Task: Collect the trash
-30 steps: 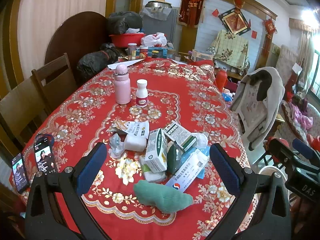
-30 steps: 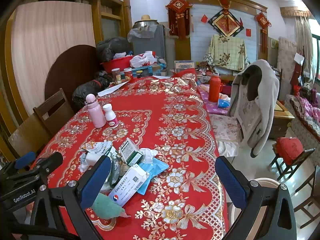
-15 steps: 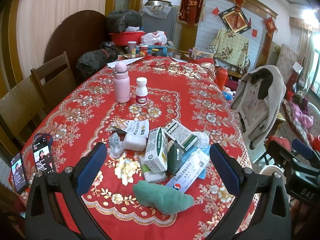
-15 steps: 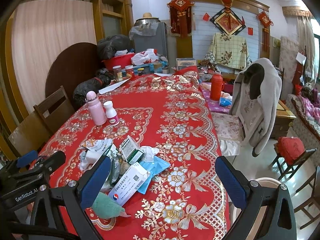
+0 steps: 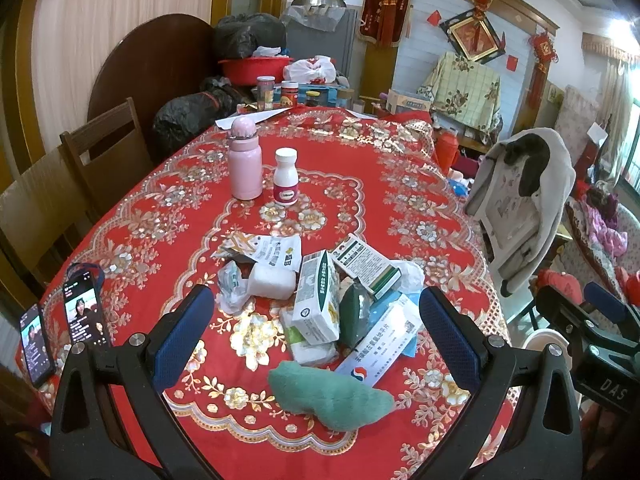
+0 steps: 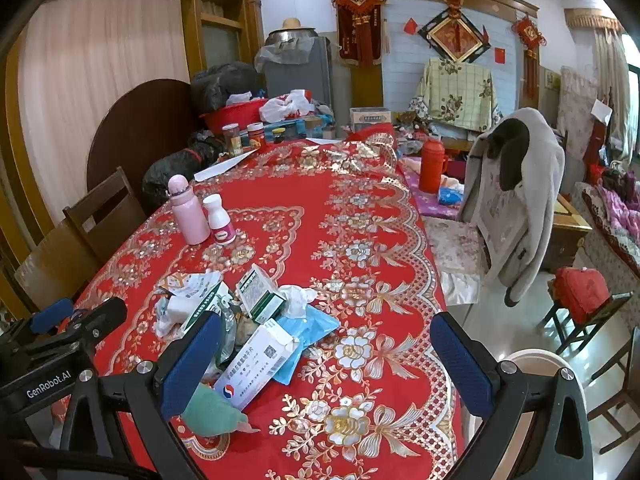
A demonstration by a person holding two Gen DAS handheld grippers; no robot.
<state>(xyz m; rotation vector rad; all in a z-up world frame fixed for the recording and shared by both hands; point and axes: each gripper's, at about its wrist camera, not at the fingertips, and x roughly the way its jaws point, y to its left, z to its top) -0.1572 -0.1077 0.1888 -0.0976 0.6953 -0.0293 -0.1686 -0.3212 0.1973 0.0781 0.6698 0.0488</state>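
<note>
Left gripper: jaws spread wide, nothing between them; hovers above the near end of the table, aimed at the litter pile.

Right gripper: jaws likewise wide apart, empty; hovers beside the left one, over the table's near right edge.

Trash pile, all lying on the red floral tablecloth, near end of the table:
- green crumpled cloth or wad, nearest the grippers.
- long white medicine box with red-blue logo, resting on a blue wrapper.
- white-and-green carton, standing on edge.
- small green-edged box, tilted on the heap.
- dark foil pouch, between the cartons.
- white tissue pack and printed sachets, far side of the pile.

Not trash, by the look of it: pink flask and white pill bottle, upright at mid-table, well apart from the pile; two phones at the left edge.

White bin rim: on the floor, just beside the table's right edge; the likely receptacle.

Progress: judged at the very start. No item is gripped, the pile appears whole, and every piece remains to be collected.
</note>
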